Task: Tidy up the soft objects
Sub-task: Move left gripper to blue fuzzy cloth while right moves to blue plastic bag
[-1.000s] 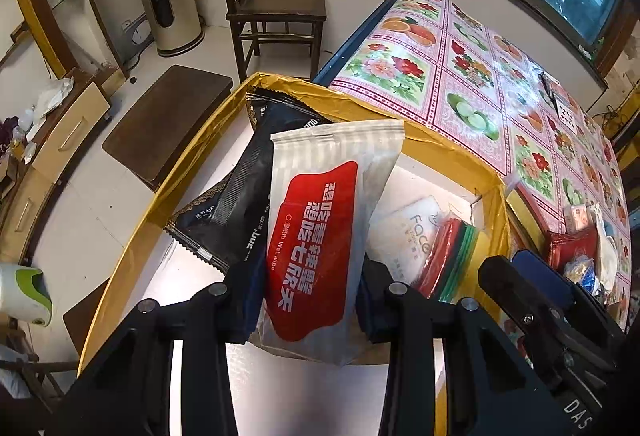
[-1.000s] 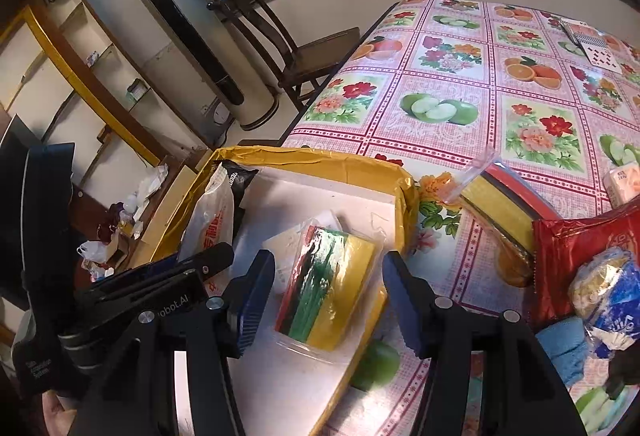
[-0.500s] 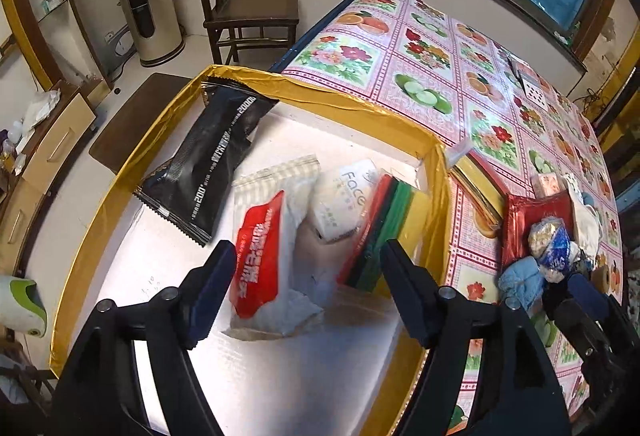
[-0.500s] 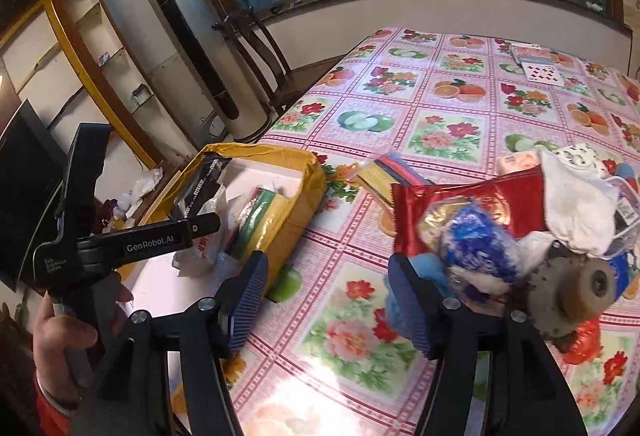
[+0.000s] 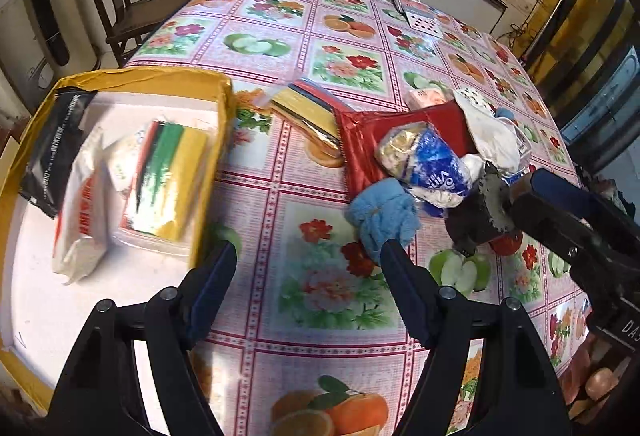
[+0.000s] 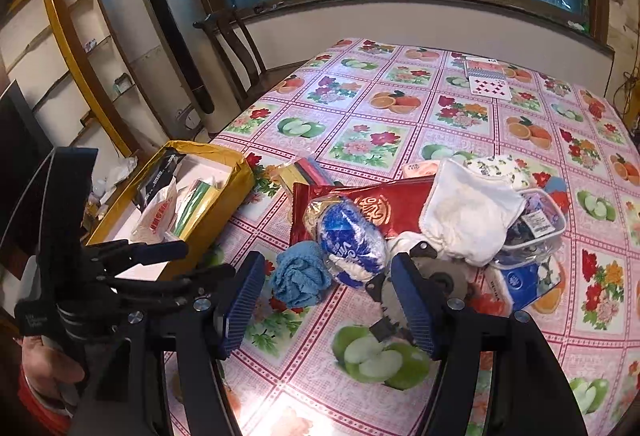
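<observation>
The desk (image 6: 460, 140), under a fruit-and-flower cloth, lies bare across its far half up to the wall beneath the windows, while the yellow-walled box (image 5: 218, 140) sits at its near left corner, holding a black packet (image 5: 54, 146), a white-and-red wipes pack (image 5: 82, 212) and a striped bundle of cloths (image 5: 170, 176) crowded against its right wall. To the right of the box a heap takes up the middle: a red foil bag (image 6: 392, 202), a white cloth (image 6: 468, 212), a blue-and-white packet (image 6: 348, 242) and a blue towel (image 6: 298, 276) at its near edge. The left tongs (image 5: 308, 268) and the right tongs (image 6: 326, 300) both hang spread wide and empty over the open strip of cloth between box and heap, the blue towel just ahead of their tips.
</observation>
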A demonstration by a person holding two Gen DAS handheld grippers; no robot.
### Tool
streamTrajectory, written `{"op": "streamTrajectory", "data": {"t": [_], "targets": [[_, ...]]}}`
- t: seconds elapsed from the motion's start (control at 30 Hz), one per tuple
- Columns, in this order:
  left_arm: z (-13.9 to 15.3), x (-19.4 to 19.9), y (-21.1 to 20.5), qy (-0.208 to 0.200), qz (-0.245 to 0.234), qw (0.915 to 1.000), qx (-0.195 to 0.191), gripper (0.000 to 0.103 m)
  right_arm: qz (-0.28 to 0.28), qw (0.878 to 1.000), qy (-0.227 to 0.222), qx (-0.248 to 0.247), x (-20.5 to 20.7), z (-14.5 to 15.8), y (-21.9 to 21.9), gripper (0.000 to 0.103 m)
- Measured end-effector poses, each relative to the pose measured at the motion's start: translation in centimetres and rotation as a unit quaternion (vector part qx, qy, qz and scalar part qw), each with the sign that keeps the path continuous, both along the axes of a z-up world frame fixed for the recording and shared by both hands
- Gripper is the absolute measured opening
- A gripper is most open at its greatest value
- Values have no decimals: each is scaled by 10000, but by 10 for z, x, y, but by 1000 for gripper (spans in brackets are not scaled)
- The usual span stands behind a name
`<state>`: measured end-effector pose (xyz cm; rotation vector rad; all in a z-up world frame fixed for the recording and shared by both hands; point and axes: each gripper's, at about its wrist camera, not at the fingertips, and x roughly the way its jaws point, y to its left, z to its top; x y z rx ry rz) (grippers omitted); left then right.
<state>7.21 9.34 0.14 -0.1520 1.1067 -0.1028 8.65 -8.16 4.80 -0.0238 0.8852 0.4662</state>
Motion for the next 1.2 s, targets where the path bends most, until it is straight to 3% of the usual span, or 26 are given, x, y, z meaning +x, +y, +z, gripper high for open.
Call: {"op": "streamTrajectory", "data": {"t": [0.17, 0.53, 0.67, 0.87, 1.07, 1.2], "targets": [[-9, 11, -15, 68, 55, 9997, -227, 75, 75, 9995, 182, -261, 23, -2, -6, 68], [-25, 31, -36, 237, 69, 9992, -323, 75, 86, 9989, 445, -139, 44, -18, -10, 67], [-38, 39, -36, 392, 128, 9989, -237, 75, 83, 9988, 470, -61, 48, -18, -11, 67], [-43, 33, -25, 487, 129, 9983, 275, 75, 291, 9981, 519, -150, 52, -19, 1, 67], [-31, 26, -8, 403, 286, 9986, 195, 73, 689, 9927, 505, -849, 60, -29, 36, 66], [-33, 30, -4, 404, 376, 9984, 75, 73, 654, 9893, 607, -1154, 72, -42, 42, 65]]}}
